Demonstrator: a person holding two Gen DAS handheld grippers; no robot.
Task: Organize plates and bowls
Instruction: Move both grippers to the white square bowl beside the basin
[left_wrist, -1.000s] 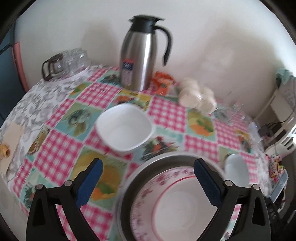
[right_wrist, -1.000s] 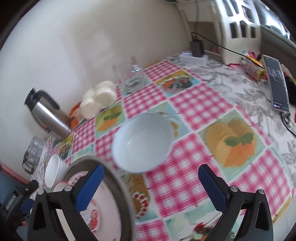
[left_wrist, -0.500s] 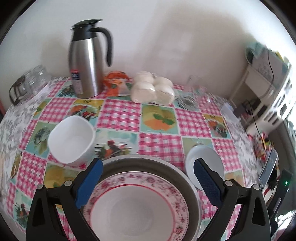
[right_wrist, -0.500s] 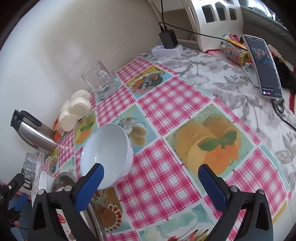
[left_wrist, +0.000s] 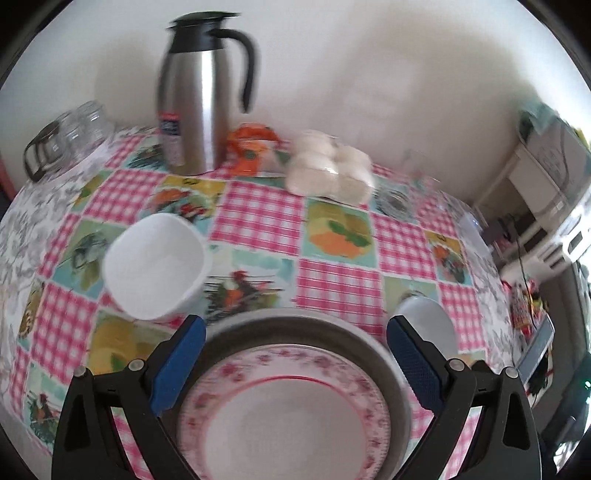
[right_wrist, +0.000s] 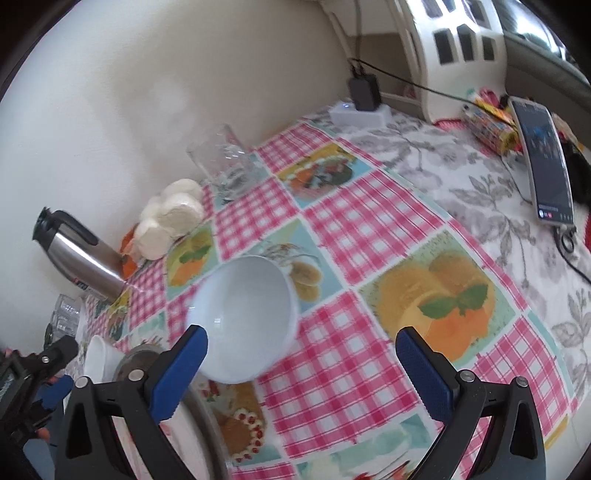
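Observation:
A pink-flowered plate (left_wrist: 288, 417) lies in a grey metal dish (left_wrist: 306, 325) right under my open, empty left gripper (left_wrist: 295, 365). A square white bowl (left_wrist: 155, 266) stands to the dish's upper left. A round white bowl (left_wrist: 428, 325) stands to its right; the right wrist view shows that bowl (right_wrist: 247, 317) just ahead of my open, empty right gripper (right_wrist: 301, 369), near its left finger. The dish's rim (right_wrist: 207, 428) and the square bowl (right_wrist: 98, 358) show at the lower left there.
A steel thermos jug (left_wrist: 199, 96), glass jars (left_wrist: 70, 136), an orange packet (left_wrist: 251, 147) and a pack of white buns (left_wrist: 328, 166) line the back wall. A drinking glass (right_wrist: 221, 162), charger (right_wrist: 364, 99) and phone (right_wrist: 546, 162) lie towards the right.
The left gripper's view has swung back left and closer to the plate and thermos. The right gripper has moved nearer the round white bowl, which now sits more centred ahead.

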